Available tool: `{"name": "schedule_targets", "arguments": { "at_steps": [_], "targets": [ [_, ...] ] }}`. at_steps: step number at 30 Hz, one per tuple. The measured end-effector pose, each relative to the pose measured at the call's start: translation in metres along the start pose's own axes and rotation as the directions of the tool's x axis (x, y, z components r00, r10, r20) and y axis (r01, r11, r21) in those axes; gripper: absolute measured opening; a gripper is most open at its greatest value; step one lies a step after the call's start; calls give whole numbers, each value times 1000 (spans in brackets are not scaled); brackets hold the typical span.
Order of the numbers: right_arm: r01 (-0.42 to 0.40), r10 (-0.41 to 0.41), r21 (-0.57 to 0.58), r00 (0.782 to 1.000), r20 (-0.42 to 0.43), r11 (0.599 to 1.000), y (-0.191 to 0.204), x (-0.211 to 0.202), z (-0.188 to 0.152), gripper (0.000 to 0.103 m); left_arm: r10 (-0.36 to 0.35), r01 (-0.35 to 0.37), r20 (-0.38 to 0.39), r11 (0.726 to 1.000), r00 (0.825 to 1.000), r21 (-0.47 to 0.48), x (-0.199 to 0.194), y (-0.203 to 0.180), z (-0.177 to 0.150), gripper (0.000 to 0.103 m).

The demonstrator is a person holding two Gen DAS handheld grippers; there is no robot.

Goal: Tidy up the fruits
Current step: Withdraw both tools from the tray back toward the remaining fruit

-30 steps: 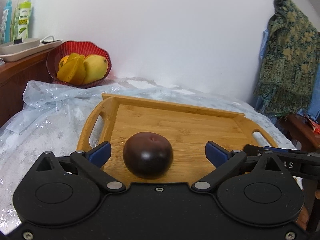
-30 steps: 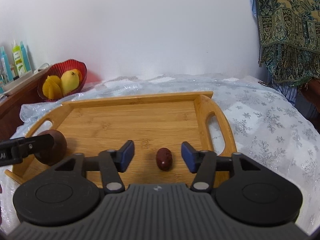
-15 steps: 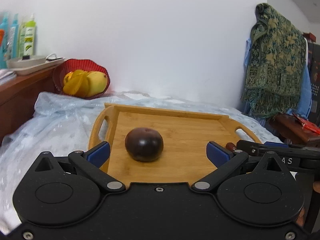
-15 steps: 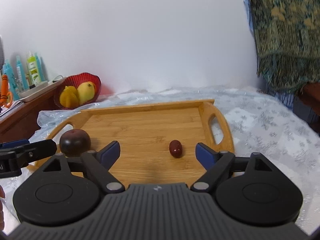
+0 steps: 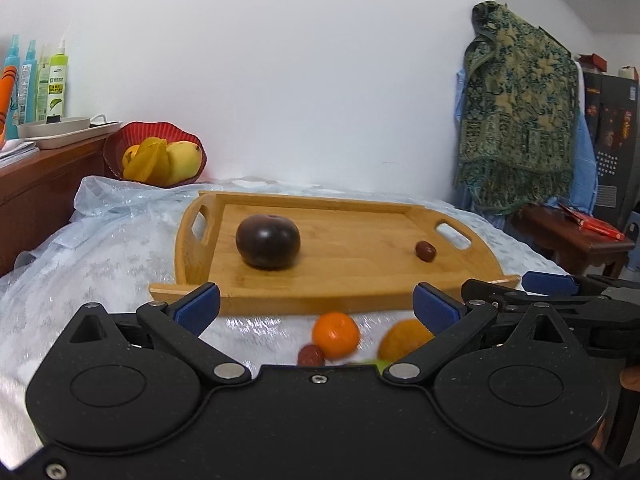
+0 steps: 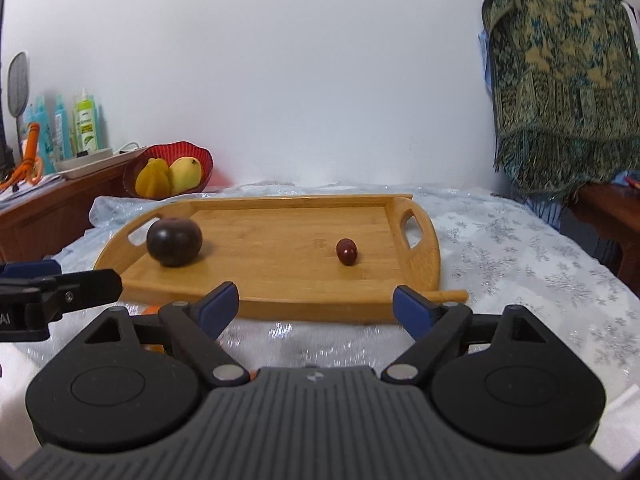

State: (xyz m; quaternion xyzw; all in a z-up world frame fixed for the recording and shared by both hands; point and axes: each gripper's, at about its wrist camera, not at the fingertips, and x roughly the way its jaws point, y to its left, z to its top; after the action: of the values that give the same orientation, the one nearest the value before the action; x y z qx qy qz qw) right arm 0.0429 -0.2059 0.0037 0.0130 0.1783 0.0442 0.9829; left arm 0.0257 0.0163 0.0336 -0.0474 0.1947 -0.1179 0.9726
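Both grippers are being seen farther back from the wooden tray (image 5: 360,276) than a second ago; its near rim, earlier hidden under the fingers, is now being shown ahead of both sets of blue pads.

The left gripper (image 5: 316,304) is being held with jaws spread wide and nothing between the pads. The dark round fruit (image 5: 267,241), which a second ago was lying right between those fingers, is now being seen well ahead of them, resting on the left half of the tray.

The right gripper (image 6: 316,306) is likewise being held wide apart and empty; its jaws have just been opening, and the small red date (image 6: 346,251), formerly framed between the pads, is now being left clear of them on the right half of the tray, near the handle cut-out.

Newly in the left wrist view: an orange mandarin (image 5: 335,335), a second orange-yellow fruit (image 5: 404,343) and another small red date (image 5: 311,355) are being seen on the snowflake-patterned cloth (image 6: 520,256), in front of the tray, blurred.

The red bowl (image 5: 120,146) with yellow fruit is being seen unchanged at back left.
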Motion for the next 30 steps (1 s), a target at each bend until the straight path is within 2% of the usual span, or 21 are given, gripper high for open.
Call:
{"name": "schedule_targets", "arguments": {
  "at_steps": [4, 10, 14, 19, 22, 24, 27, 30],
  "targets": [
    [19, -19, -12, 1000, 5, 1000, 6, -11, -10, 92, -4, 3, -8, 1000, 1000, -26, -11, -2, -15, 103],
    [24, -24, -10, 1000, -8, 1000, 10, -20, -22, 88, 34, -33, -20, 999, 999, 28, -22, -11, -35, 103],
    [24, -24, -13, 999, -27, 1000, 15, -23, -29, 82, 25, -25, -9, 999, 1000, 39, -26, -16, -38, 102],
    [12, -12, 5, 999, -44, 1000, 16, -26, -35, 78, 4, -4, -16, 1000, 1000, 30, -29, -17, -41, 96],
    [7, -6, 15, 998, -58, 1000, 16, -26, -38, 71, -4, 5, -22, 999, 1000, 31, -30, -18, -42, 87],
    [1, 1, 23, 998, -69, 1000, 16, -26, -39, 61, -9, 10, -34, 999, 999, 33, -30, -19, -43, 70],
    [-4, 6, 26, 997, -81, 1000, 17, -26, -41, 56, -30, 31, -48, 999, 998, 29, -29, -21, -45, 62],
    [-12, 15, 26, 996, -87, 1000, 18, -27, -42, 51, -49, 51, -60, 998, 997, 41, -29, -24, -46, 59]
  ]
}}
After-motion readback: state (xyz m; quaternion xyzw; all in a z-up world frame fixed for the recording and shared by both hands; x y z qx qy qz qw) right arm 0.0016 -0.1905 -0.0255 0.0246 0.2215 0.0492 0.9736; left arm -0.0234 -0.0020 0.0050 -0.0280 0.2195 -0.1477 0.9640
